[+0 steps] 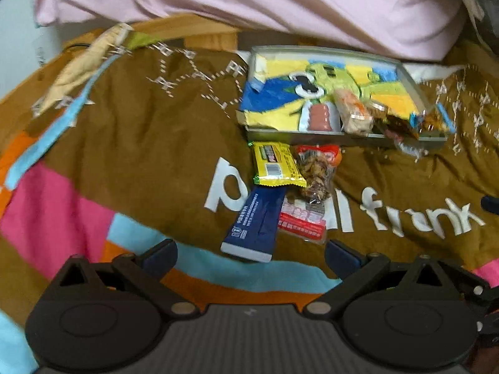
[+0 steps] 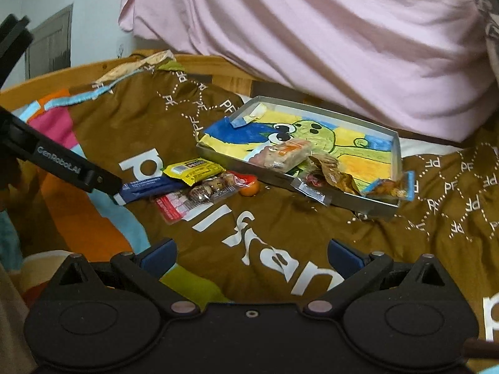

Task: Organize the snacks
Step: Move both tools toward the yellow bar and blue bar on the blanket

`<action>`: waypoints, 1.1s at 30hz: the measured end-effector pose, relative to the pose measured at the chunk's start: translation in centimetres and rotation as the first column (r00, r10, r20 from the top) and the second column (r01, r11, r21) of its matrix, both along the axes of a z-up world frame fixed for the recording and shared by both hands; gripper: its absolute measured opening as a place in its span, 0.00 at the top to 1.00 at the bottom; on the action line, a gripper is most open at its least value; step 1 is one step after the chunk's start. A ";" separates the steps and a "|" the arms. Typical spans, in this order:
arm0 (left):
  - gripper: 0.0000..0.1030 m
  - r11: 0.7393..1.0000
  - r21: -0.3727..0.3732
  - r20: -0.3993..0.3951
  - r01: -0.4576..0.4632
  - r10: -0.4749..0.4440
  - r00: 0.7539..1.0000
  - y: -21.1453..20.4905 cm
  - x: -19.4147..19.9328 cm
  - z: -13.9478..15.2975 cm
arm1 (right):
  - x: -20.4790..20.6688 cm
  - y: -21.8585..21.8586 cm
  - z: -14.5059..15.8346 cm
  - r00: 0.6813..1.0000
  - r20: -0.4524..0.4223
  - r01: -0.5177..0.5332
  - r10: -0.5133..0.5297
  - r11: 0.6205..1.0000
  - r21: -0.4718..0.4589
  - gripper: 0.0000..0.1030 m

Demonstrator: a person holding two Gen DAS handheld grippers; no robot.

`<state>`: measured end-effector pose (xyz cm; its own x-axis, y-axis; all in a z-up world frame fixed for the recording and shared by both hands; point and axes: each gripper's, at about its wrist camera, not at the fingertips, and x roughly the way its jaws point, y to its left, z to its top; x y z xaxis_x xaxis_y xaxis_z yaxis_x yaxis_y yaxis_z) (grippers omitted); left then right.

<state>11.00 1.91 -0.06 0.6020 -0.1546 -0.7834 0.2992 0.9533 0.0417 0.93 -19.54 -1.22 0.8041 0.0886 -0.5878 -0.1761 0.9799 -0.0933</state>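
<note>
Snack packets (image 1: 274, 184) are lying just ahead of my left gripper (image 1: 251, 251); I'm holding both fingers (image 2: 157, 257) pairs spread, pinching nothing.

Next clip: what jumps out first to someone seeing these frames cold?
The shallow grey tray lined with a bright cartoon drawing, lying on the brown printed blanket at centre right and already holding several wrapped snacks. Just left of it, loose packets cluster on the blanket: a yellow bar, a navy bar, a clear bag of nuts and a red-and-white packet. A big pink pillow fills the background, and both grippers' jaws stand open and empty.
</note>
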 end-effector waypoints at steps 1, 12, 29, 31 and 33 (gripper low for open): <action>0.00 1.000 0.012 -0.002 0.005 -0.005 1.000 -0.2 0.5 -0.3 | 0.5 0.0 -0.2 1.000 -0.002 -0.005 0.005 1.000 -0.003 0.01; 0.00 0.990 0.068 0.001 0.119 -0.120 0.993 -1.2 4.1 -2.6 | 5.1 0.2 -2.3 0.996 -0.071 -0.060 0.060 0.998 0.000 0.01; 0.09 0.955 0.041 -0.005 0.294 -0.294 0.956 -2.0 4.5 -2.7 | 8.0 -2.4 -2.7 0.985 -0.170 0.008 0.034 0.971 0.237 0.05; 0.14 0.948 0.030 -0.042 0.316 -0.315 0.948 -2.0 4.7 -3.3 | 8.7 -2.4 -2.7 0.985 -0.167 0.001 0.046 0.963 0.270 0.10; 0.18 0.945 0.020 -0.073 0.326 -0.324 0.943 -2.0 5.1 -3.9 | 9.5 -2.2 -2.7 0.984 -0.164 -0.010 0.063 0.952 0.306 0.16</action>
<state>16.05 -0.06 -3.93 0.4681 -0.3078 -0.8283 0.5955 0.8024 0.0383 10.46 -21.69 -3.95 0.6876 0.3110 -0.6561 -0.1998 0.9498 0.2408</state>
